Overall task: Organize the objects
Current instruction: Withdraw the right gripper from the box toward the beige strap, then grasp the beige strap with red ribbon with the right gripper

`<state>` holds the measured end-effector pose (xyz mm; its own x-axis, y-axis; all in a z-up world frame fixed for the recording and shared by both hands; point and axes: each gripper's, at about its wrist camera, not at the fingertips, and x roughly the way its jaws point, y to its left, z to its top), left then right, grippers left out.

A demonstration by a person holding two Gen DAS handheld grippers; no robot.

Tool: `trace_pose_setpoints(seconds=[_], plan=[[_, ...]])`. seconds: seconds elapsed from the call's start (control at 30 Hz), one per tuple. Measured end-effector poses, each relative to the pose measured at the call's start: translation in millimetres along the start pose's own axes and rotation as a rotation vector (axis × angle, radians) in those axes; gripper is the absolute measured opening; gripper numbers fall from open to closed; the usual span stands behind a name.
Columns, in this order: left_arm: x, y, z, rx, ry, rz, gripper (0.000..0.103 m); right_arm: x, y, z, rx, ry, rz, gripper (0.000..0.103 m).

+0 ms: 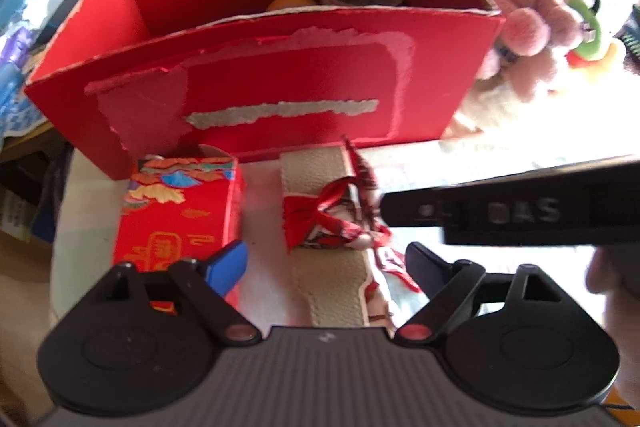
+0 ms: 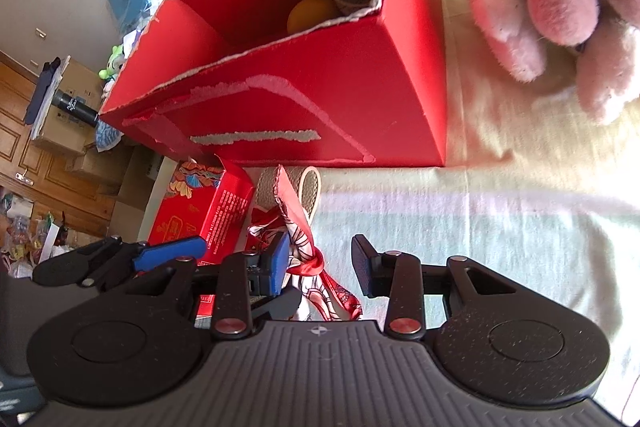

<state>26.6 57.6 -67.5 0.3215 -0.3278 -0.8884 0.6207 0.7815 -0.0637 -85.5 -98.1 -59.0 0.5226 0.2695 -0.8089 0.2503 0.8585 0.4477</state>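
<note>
target: a beige leather strap tied with a red patterned silk scarf is laid on the pale cloth-covered table, just in front of the torn red cardboard box.
long axis: it runs away from both tools, far end pointed at the box wall.
left gripper: jaws are held apart, astride the strap; judged nearer.
right gripper: jaws are held apart, the scarf knot between them.
beside: a red printed carton is set left of the strap.
</note>
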Motion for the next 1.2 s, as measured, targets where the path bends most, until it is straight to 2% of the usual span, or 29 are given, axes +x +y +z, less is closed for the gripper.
trace_pose_setpoints(seconds=[0.2,0.37,0.63,0.97,1.2], plan=[[-2.8,-7.0,-7.0,0.037,-0.032,-0.060,0.081,5.8,0.8,0.5,-0.014,0.023,0.021,0.038],[12.9,-8.9,-9.6,0.057,-0.010,-0.027,0.078,13.3,1.7,1.7,-0.008,0.043,0.028,0.037],[36.2,-0.7,-9.9,0.036,0.034,-0.038,0.077,23.5,-6.9,7.4,0.035,0.072,0.052,0.034],[41.7,-9.7,-8.5,0.098,0.014,-0.044,0.076,33.8,-11.9,10.4,0.084,0.121,0.143,0.034],[42.2,-10.2,-6.1,0.108,0.000,-0.049,0.074,33.0,-4.3,11.4,0.055,0.123,0.131,0.033]])
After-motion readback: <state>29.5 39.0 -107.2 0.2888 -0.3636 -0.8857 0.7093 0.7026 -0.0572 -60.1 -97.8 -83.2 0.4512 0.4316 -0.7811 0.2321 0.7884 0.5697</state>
